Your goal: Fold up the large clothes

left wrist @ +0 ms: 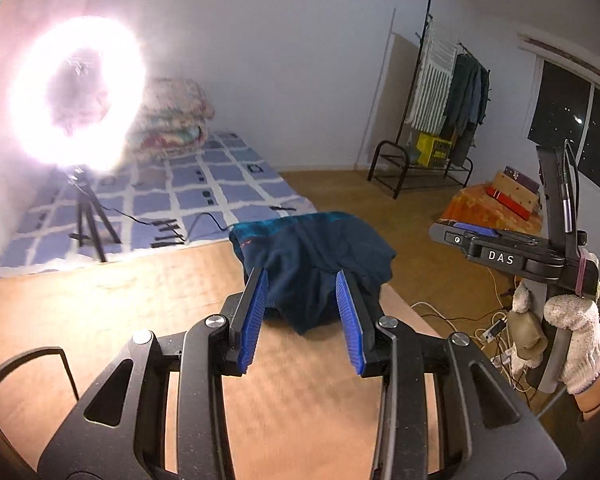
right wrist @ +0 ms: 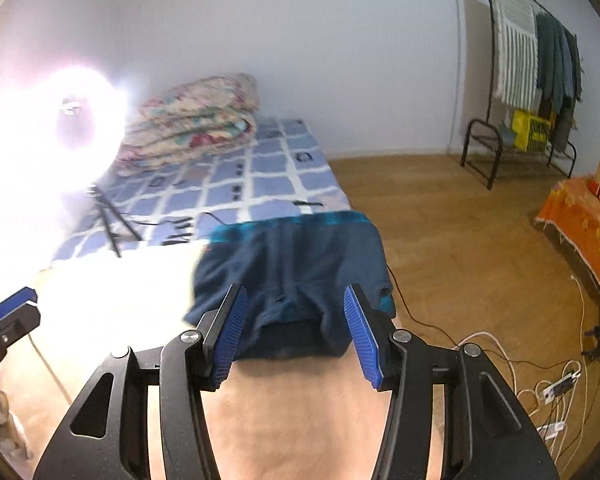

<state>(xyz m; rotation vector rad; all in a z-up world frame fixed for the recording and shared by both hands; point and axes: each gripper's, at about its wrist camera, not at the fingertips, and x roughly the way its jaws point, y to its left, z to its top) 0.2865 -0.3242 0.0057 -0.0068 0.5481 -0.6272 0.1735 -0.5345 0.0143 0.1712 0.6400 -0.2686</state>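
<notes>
surface: wooden table (left wrist: pixel 140 300) | on it: folded navy garment (left wrist: pixel 312 264) — far edge

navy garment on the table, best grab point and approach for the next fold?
Likely the near hem of the navy garment, a corner per gripper. It lies bunched at the table's far end, teal band away from the cameras, near edge facing both open grippers. Come in low from the near side, left gripper and right gripper apart.

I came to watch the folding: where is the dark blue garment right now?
The dark blue garment lies bunched at the table's far right corner, beyond both open grippers, with the blue checked mattress on the floor behind it.
</notes>
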